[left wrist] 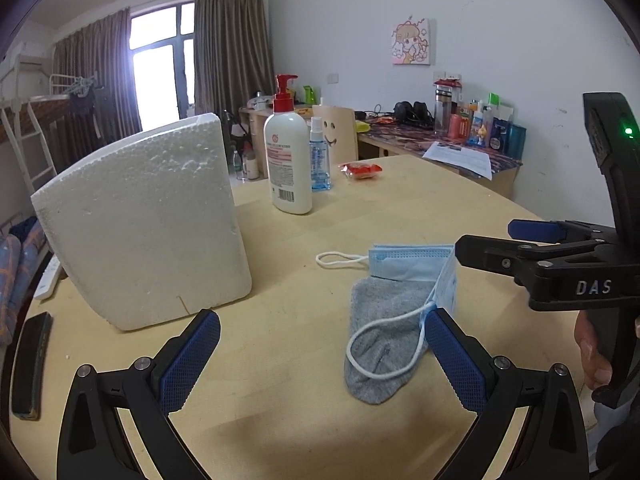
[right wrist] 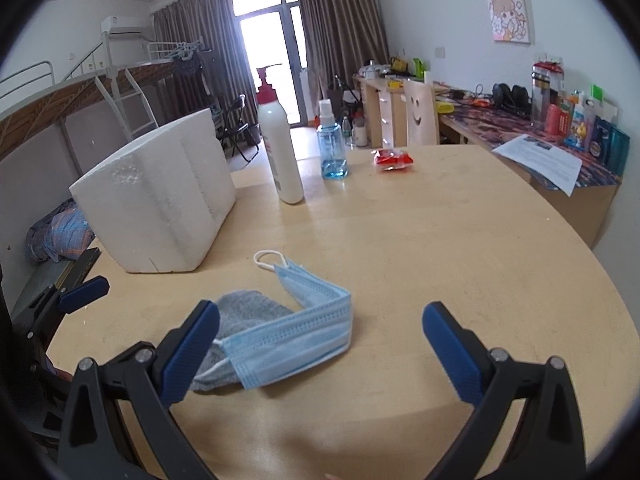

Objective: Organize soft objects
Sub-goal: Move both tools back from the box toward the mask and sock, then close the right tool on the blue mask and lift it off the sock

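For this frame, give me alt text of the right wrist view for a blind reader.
An open right gripper hovers over a blue face mask draped across a grey sock on a wooden table. Behind stand a white foam box and a lotion bottle.

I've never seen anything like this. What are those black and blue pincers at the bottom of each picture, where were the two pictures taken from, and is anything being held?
There is no robot here. A person holds a hand tool in each hand, each with a two-fingered claw and a wide-angle camera looking along its fingers. One picture comes from the left claw, the other from the right claw. The left picture also shows the right tool from the side.

On the wooden table lie a grey sock and a blue face mask folded partly on top of it. Behind them stand a white foam box, a lotion pump bottle, a small blue spray bottle and a red snack packet.

Both claws are open and hold nothing. The left claw's blue pad sits right by the mask's ear loop.
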Motion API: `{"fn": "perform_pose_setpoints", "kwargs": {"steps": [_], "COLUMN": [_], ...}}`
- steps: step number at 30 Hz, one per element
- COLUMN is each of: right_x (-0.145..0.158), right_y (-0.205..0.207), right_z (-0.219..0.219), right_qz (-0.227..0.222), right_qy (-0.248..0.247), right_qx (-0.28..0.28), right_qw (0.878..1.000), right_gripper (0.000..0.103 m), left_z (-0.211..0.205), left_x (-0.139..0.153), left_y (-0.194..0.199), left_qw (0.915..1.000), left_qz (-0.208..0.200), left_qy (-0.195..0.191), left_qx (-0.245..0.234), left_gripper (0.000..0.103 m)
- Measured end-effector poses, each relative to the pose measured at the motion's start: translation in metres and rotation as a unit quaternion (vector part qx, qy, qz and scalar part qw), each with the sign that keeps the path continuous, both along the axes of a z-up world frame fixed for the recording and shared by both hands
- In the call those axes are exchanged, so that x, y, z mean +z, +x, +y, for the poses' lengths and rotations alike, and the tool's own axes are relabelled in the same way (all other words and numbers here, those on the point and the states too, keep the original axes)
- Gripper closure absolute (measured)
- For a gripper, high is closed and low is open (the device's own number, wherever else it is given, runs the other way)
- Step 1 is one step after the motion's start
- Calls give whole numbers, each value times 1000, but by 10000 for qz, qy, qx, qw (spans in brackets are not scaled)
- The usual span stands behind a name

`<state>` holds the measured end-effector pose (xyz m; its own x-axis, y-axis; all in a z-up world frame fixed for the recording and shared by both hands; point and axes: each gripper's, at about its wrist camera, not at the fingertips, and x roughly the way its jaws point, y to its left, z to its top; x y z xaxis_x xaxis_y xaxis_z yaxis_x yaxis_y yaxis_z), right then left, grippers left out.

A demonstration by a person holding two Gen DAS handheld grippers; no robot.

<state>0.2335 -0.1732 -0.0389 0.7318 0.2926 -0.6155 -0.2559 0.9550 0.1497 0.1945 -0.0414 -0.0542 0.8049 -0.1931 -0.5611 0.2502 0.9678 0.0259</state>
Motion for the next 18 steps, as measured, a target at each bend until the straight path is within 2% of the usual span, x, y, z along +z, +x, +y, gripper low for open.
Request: {"fn": "perform_pose_setpoints", "kwargs": {"steps": [8,13,17,18], "right_x": [-7,-17,-25,-27], "right_y": [20,31,35,35], "right_z": [0,0,0,0], "right_qz": [315,713,944,1003], "right_qy": [-140,-98,-105,-95], "right_qx": [-61,48,70,100], "right_qw": [9994,9974,9955,9949], "right_gripper": [2,20,25,32], "left_z": [3,4,6,5], "left_x": [-2,-5,-7,-7], "left_y": [11,15,15,17], "left_qw": [9999,9998,9997,9997], "left_qz": [96,166,185,192], "left_qy": [-61,-91,-80,-73], "left_qx": [77,115,138,145], "left_gripper": [1,1,1,1]}}
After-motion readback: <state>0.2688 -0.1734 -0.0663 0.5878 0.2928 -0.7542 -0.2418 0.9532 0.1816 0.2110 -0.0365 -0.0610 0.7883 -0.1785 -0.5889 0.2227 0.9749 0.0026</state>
